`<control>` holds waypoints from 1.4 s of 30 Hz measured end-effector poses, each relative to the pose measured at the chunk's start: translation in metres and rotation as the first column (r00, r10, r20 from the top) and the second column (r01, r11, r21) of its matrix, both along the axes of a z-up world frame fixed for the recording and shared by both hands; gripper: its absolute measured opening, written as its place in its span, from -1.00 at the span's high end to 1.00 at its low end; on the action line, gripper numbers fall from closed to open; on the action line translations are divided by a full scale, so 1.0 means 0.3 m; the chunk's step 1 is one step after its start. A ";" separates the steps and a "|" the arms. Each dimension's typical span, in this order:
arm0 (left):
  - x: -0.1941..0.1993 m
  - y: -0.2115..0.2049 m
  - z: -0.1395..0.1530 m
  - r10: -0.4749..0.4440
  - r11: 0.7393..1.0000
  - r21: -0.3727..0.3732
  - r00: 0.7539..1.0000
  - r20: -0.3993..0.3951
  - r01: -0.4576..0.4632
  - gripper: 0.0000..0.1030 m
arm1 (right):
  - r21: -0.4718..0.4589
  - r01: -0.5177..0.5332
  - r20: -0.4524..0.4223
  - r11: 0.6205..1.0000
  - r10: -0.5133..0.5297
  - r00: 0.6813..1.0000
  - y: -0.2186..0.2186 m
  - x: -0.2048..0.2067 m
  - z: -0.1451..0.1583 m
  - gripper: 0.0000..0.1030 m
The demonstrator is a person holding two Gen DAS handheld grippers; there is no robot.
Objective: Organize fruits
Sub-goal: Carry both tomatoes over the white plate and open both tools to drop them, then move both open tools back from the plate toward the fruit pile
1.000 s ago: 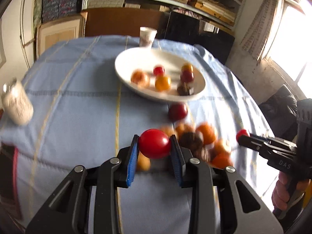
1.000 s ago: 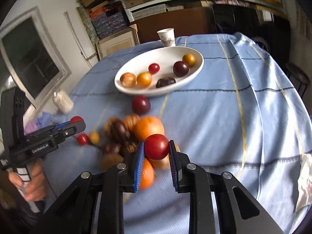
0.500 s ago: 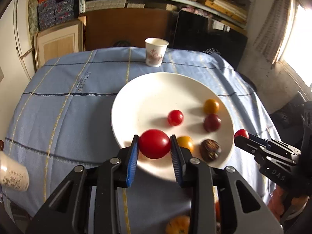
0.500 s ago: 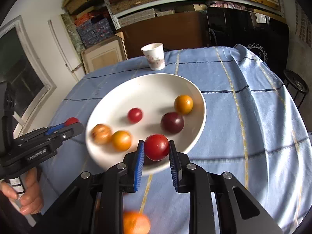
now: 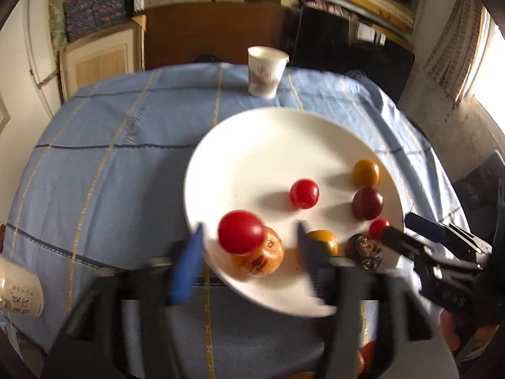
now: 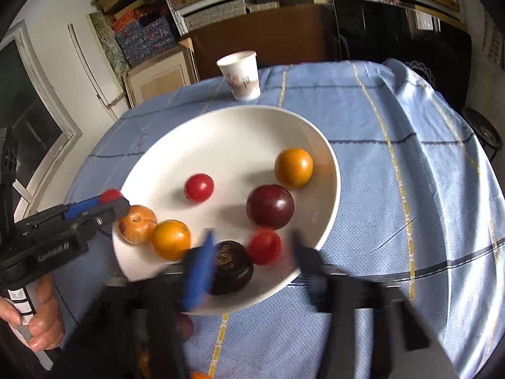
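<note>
A white plate (image 5: 268,145) (image 6: 227,139) on the blue cloth holds several fruits, among them a small red tomato (image 5: 304,193) (image 6: 199,188), a dark plum (image 5: 367,203) (image 6: 270,207) and a mottled orange fruit (image 5: 257,252) (image 6: 137,224). My left gripper (image 5: 246,262) (image 6: 109,203) is opening over the plate's near left rim. A red tomato (image 5: 241,232) sits loose between its blurred jaws, touching neither pad. My right gripper (image 6: 251,265) (image 5: 399,225) is opening too. Its red tomato (image 6: 264,246) is free between the pads, beside a dark brown fruit (image 6: 230,267).
A paper cup (image 5: 266,71) (image 6: 241,75) stands just behind the plate. A white jar (image 5: 19,290) lies at the table's left edge. More fruit (image 6: 199,374) shows at the near edge below the plate. A hand (image 6: 41,315) grips the left tool's handle.
Both grippers moved from the fruit pile forward to the plate, each shut on a red tomato. Now both pairs of jaws have spread and the tomatoes are loose over the plate.
</note>
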State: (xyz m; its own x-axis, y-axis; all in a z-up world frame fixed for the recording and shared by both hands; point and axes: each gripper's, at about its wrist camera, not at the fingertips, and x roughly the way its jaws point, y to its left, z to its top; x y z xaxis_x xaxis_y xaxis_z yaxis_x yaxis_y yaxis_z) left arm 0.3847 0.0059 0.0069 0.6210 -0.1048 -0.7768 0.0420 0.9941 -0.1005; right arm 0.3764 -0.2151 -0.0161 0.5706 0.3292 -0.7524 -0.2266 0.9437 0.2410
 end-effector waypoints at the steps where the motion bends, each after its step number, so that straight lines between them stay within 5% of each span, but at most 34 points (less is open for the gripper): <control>1: -0.024 0.002 0.019 0.012 1.000 0.003 0.999 0.036 -0.012 -0.54 | -0.009 0.008 0.037 1.000 -0.008 0.999 0.001 -0.022 0.021 -0.54; 5: -0.150 -0.007 0.096 -0.001 0.999 0.037 0.990 0.143 -0.004 -0.77 | -0.063 0.066 0.177 0.996 -0.054 0.983 -0.001 -0.135 0.095 -0.93; 10: -0.375 -0.028 0.149 -0.021 0.997 0.079 0.966 0.257 0.001 -0.85 | 0.035 -0.053 0.310 0.998 0.040 0.950 -0.044 -0.338 0.157 -0.93; 14: -0.560 -0.036 0.149 -0.040 0.996 0.093 0.953 0.301 0.012 -0.89 | 0.148 0.015 0.200 0.989 -0.045 0.979 -0.116 -0.430 0.125 -0.93; 17: -0.683 -0.030 0.113 -0.025 0.996 0.093 0.948 0.316 -0.005 -0.89 | 0.148 0.067 0.076 0.987 -0.079 0.994 -0.150 -0.483 0.080 -0.93; 20: -0.771 -0.033 0.065 -0.011 0.995 0.101 0.953 0.304 -0.021 -0.89 | 0.051 0.144 0.189 0.988 -0.151 0.970 -0.159 -0.602 0.079 -0.93; 23: -0.819 -0.033 0.029 -0.029 0.998 0.053 0.966 0.257 0.016 -0.89 | -0.038 0.074 0.278 0.996 -0.061 0.959 -0.122 -0.709 0.089 -0.93; 26: -0.848 -0.026 0.009 -0.023 1.000 0.026 0.969 0.247 0.017 -0.89 | -0.137 0.038 0.178 0.990 -0.013 0.984 -0.063 -0.756 0.075 -0.93; 29: -0.876 -0.021 -0.005 -0.017 1.000 0.029 0.967 0.255 0.010 -0.89 | -0.208 0.104 0.205 0.973 -0.061 0.977 -0.050 -0.806 0.082 -0.93; 32: -0.897 -0.012 -0.017 -0.022 1.000 0.014 0.967 0.253 0.019 -0.89 | -0.136 0.178 0.241 0.975 -0.142 0.960 -0.104 -0.838 0.099 -0.93; 37: -0.919 0.017 -0.023 -0.020 1.000 0.003 0.966 0.258 0.020 -0.89 | 0.131 0.204 0.117 0.970 -0.219 0.969 -0.196 -0.802 0.056 -0.93; 42: -0.918 0.036 -0.053 -0.017 1.000 -0.015 0.974 0.224 0.021 -0.89 | 0.086 0.006 0.038 0.996 -0.009 0.999 -0.138 -0.752 -0.008 -0.93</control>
State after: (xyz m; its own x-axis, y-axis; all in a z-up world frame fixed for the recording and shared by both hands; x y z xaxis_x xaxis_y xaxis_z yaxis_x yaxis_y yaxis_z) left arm 0.1093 0.0167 -0.0091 0.7768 -0.1306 -0.6161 0.0844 0.9910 -0.1037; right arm 0.1509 -0.2565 -0.0184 0.6013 0.3870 -0.6990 -0.2300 0.9217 0.3124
